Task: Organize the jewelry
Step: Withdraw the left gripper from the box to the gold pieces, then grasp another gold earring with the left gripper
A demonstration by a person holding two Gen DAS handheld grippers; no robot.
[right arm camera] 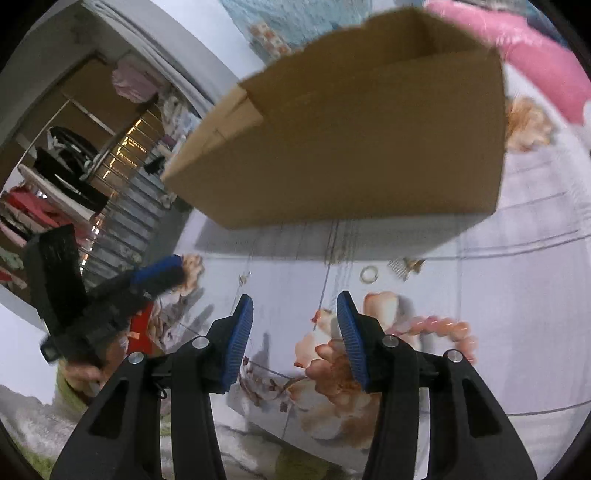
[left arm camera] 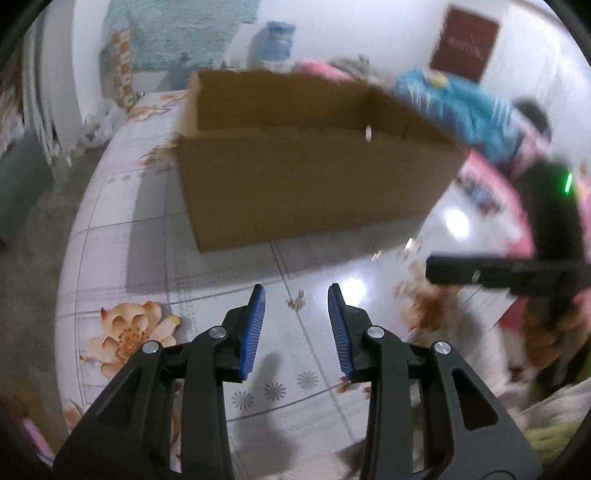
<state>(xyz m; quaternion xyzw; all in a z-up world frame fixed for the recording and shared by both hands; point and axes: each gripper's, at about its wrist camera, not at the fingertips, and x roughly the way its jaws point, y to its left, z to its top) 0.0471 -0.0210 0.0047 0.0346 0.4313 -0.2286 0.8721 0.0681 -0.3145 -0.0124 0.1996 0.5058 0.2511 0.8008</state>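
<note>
Walls (left arm camera: 351, 33) painted white, with a dark red poster (left arm camera: 464, 43) pinned high on one of them. Teal textured hanging (left arm camera: 177, 26) fixed to the wall further along. Table covered in glossy floral oilcloth (left arm camera: 122, 236), bright lamp glare (left arm camera: 457, 221) reflected off it. Grey-green floor (left arm camera: 33, 236) visible beyond the table's edge. White arched doorway (right arm camera: 155, 40) opened onto a storage space with a clothes rail (right arm camera: 96, 122), hung garments and a ribbed metal shutter (right arm camera: 136, 225). Pink bedding (right arm camera: 543, 62) heaped behind the table.
</note>
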